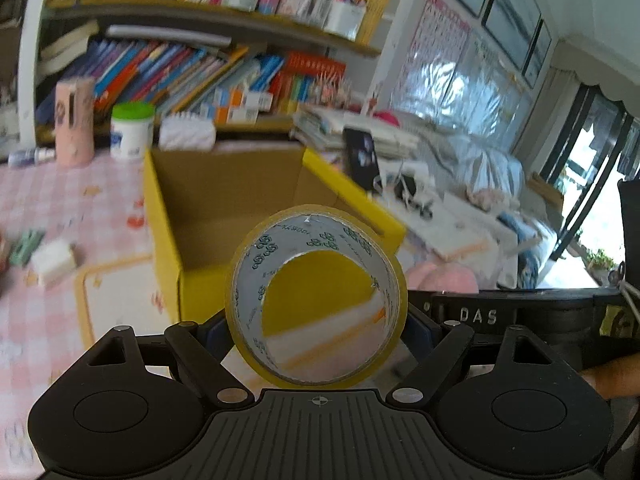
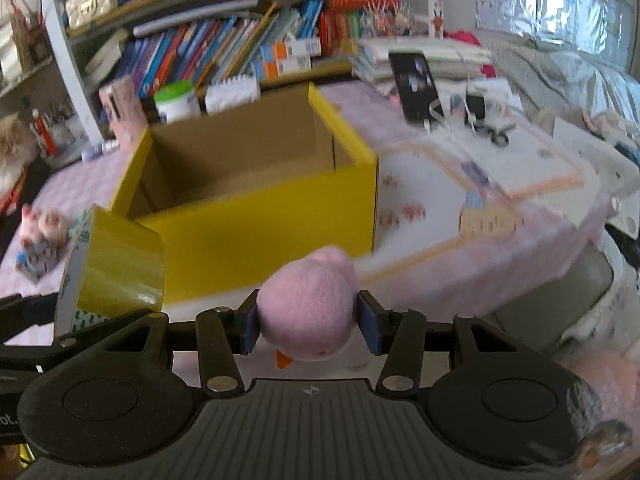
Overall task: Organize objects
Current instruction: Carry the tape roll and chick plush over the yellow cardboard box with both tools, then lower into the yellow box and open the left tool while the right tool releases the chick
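My left gripper (image 1: 316, 332) is shut on a roll of yellow packing tape (image 1: 240, 320), held upright with its white core facing the camera. Just beyond the roll stands an open yellow cardboard box (image 1: 200, 284) with a brown inside. In the right wrist view my right gripper (image 2: 308, 326) is shut on a pink plush toy (image 2: 308, 304) with an orange beak. The same yellow box (image 2: 260, 236) stands right ahead of it on the pink checked tablecloth (image 2: 460, 264). The tape roll (image 2: 116, 264) in the other gripper shows at the left.
Behind the box stand a pink cup (image 1: 74, 120), a white jar with a green lid (image 1: 132, 130) and a tissue pack (image 1: 186, 132). A phone (image 2: 416, 84) leans on stacked papers. Small toys (image 2: 40, 236) lie at the left. Bookshelves (image 1: 180, 72) fill the back.
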A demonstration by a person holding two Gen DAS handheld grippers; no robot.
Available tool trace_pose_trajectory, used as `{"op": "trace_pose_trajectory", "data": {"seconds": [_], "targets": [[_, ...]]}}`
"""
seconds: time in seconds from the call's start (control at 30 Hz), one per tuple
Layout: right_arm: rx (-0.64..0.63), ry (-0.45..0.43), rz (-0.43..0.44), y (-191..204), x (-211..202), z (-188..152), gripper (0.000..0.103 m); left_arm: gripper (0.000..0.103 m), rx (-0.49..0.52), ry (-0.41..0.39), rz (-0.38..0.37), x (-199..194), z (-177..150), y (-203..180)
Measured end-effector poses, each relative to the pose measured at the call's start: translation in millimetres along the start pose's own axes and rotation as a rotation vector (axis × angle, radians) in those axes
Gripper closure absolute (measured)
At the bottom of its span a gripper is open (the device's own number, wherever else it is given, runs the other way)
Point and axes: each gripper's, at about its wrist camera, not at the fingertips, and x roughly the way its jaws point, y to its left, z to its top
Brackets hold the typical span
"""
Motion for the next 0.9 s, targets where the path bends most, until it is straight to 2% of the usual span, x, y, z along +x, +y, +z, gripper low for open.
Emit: {"op": "trace_pose_trajectory", "data": {"seconds": [0.23,0.37,0.47,0.57,0.8,0.9], "targets": [[-0.028,-0.124,0.036,-18.2,9.9,69.8,0.057,0.018,0.019,-0.073,0.087,32.1,49.8,0.8],[-0.048,-0.162,0.062,-24.5,25.5,100.2,0.057,0.018,0.027,-0.025,0.172,60.5,57.8,1.4],[-0.07,-0.169,0.09,-24.6,41.1,115.6,0.057,0.018,0.033,0.016,0.204,80.3,58.0,2.7],[-0.108,-0.152,0.124,-20.4,61.5,126.3,0.057,0.018,0.036,0.064,0.228,99.7,57.5,3.9],[-0.225,-0.034,0.195,-2.8,117.6,133.6,0.057,0.018,0.059,0.179,0.29,130.0,51.4,5.8],[-0.264,0.013,0.217,3.0,135.8,133.7,0.057,0.018,0.058,0.179,0.307,131.6,51.1,6.8]]}}
